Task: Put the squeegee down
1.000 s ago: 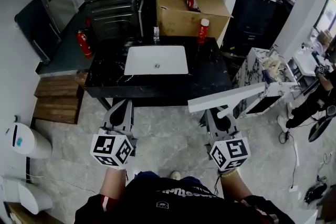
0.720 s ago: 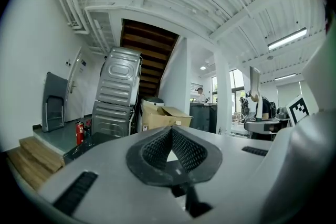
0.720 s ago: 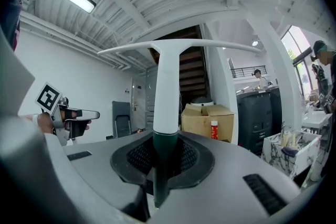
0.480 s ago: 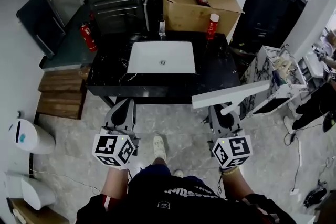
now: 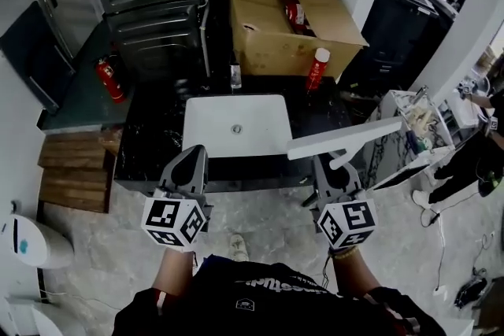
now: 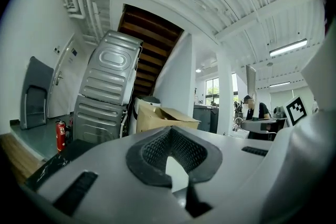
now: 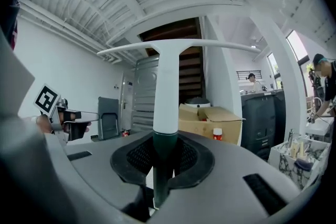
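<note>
My grey left gripper (image 5: 191, 156) and right gripper (image 5: 329, 168), a black-and-white marker cube (image 5: 175, 222) on each; black printed shirt (image 5: 268, 303).

Left gripper (image 5: 191, 157) and right gripper (image 5: 327, 167): formerly over floor (image 5: 268, 208), short of the counter (image 5: 146, 149). Left now at the sink (image 5: 213, 130) front-left corner, right at the counter's front edge. Squeegee (image 5: 346, 139): blade now over the counter's right part, beside the sink.

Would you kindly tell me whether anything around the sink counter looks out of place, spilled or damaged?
Nothing looks spilled or damaged. The one untidy spot is the cardboard box beyond the sink. Its flaps stand splayed open, and a red item lies loose inside it.
</note>
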Demonstrator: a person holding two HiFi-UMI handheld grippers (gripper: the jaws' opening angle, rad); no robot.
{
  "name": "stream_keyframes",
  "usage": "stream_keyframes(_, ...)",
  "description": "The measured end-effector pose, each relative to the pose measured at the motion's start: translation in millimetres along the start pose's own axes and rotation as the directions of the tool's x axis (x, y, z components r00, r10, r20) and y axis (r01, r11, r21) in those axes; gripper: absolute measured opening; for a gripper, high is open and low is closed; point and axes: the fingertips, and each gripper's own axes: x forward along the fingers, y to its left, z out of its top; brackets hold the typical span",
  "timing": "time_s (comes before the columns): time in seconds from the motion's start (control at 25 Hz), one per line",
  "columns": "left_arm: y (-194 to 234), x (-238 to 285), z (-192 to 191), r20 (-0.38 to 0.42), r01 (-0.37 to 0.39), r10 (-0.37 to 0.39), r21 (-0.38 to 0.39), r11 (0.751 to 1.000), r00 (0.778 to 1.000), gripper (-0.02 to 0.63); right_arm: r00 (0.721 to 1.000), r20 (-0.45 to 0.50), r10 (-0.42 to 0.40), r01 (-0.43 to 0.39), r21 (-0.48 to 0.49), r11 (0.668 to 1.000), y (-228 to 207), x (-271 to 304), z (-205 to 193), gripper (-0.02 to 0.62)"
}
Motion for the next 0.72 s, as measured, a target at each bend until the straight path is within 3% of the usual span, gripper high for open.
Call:
stream_keyframes(0.32, 48.4, 71.2, 20.3, 0.008, 0.036, -0.036, 0.010, 0.999, 0.999, 0.014, 0.999, -0.021, -0.043, 0.043, 0.005, 0.999, -10.9, 72.6, 10.5, 0.071)
stream_keyframes(0.72, 21.8, 148.9, 11.2, -0.021, 0.118, -0.118, -0.004, 0.993, 0.993, 0.014, 0.997, -0.023, -0.078, 0.079, 0.035, 0.996, -63.2, 106.0, 10.6, 0.071)
